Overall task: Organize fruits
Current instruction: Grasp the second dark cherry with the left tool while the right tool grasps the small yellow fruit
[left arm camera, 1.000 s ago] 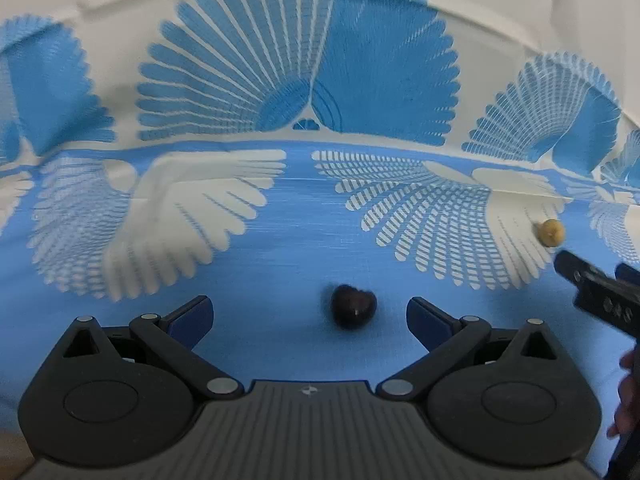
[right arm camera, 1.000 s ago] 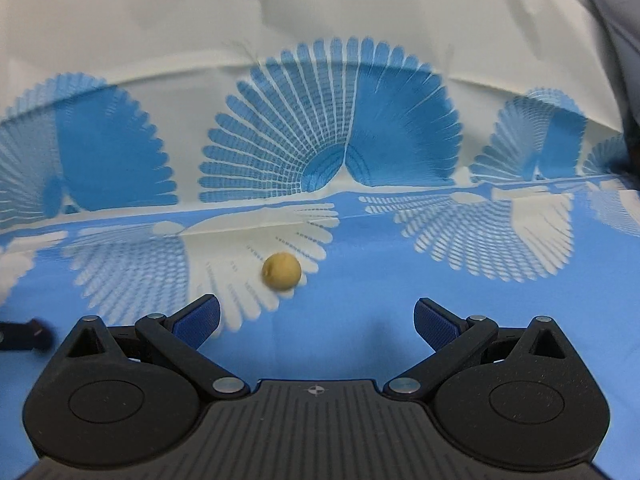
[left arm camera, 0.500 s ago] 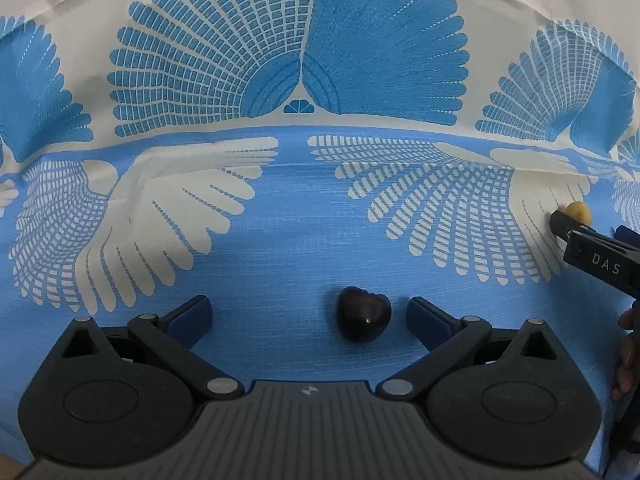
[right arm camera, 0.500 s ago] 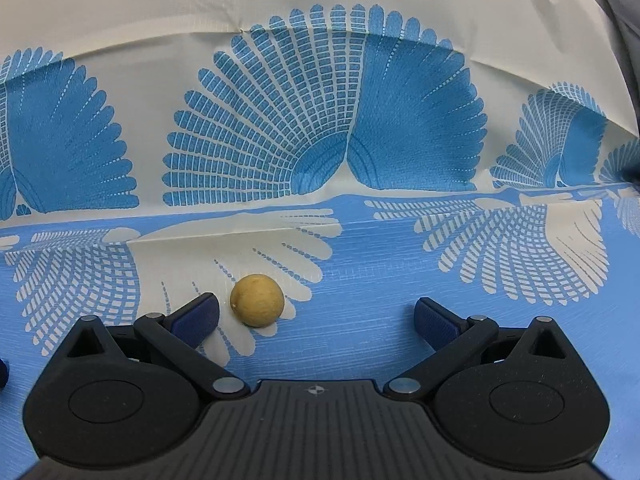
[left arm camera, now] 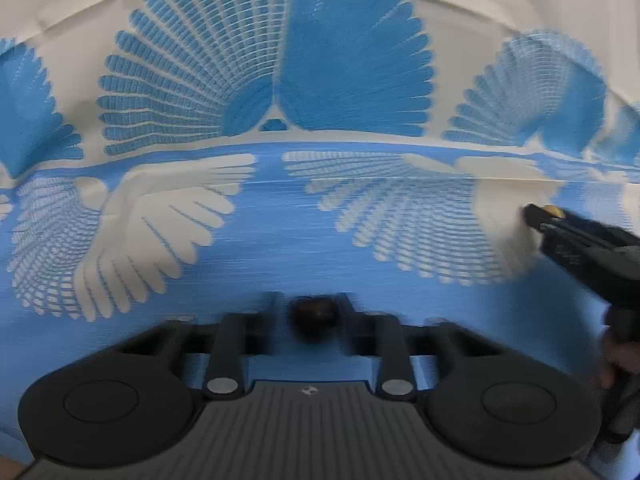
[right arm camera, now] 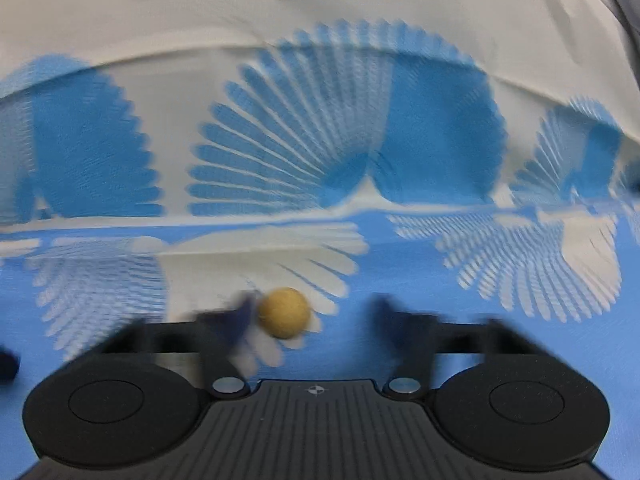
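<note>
A dark red cherry-like fruit [left arm camera: 313, 312] sits between the fingers of my left gripper [left arm camera: 308, 312], which has closed in on it; the frame is blurred. A small round tan fruit [right arm camera: 285, 312] lies on the cloth between the fingers of my right gripper [right arm camera: 316, 316], touching the left finger [right arm camera: 240, 318]; the right finger [right arm camera: 386, 316] stands apart from it. In the left wrist view the right gripper [left arm camera: 576, 236] shows at the right edge with the tan fruit [left arm camera: 554, 210] at its tip.
A blue and white cloth with fan patterns [left arm camera: 280, 232] covers the table and also shows in the right wrist view [right arm camera: 440, 300]. A fold line runs across it. A hand [left arm camera: 616, 356] holds the right gripper at the right edge.
My left gripper's fingers have closed from wide open onto the dark fruit. My right gripper's fingers have narrowed around the tan fruit, which now sits between them.
</note>
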The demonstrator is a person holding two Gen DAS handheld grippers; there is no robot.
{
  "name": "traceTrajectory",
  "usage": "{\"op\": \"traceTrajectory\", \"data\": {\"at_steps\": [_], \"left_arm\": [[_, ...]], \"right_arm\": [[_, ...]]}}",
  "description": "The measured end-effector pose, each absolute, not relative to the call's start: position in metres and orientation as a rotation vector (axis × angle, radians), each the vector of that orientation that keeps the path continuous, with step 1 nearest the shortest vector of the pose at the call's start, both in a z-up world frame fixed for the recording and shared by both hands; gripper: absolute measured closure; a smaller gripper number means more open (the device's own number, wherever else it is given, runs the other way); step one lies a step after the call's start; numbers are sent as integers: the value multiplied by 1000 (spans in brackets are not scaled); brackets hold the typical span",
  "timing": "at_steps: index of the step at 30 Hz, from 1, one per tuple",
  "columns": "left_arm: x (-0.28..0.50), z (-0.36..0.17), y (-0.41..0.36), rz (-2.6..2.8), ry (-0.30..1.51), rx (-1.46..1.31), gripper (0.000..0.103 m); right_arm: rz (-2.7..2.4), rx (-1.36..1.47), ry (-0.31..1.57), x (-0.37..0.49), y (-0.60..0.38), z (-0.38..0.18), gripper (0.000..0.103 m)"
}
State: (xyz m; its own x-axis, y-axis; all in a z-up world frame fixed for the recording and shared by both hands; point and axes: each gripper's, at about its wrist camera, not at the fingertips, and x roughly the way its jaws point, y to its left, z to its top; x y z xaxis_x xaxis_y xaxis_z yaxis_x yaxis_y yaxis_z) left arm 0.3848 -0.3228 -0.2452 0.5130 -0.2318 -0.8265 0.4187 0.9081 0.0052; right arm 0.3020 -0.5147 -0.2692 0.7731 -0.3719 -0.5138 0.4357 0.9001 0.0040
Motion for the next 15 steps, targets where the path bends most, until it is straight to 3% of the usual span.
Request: {"op": "traceTrajectory", "data": {"at_steps": [7, 15], "left_arm": [[353, -220, -312, -405, 958, 222, 75], [276, -162, -285, -451, 942, 223, 75]], "right_arm": [[-434, 190, 516, 270, -505, -247, 75], [-416, 254, 520, 178, -466, -203, 75]]}}
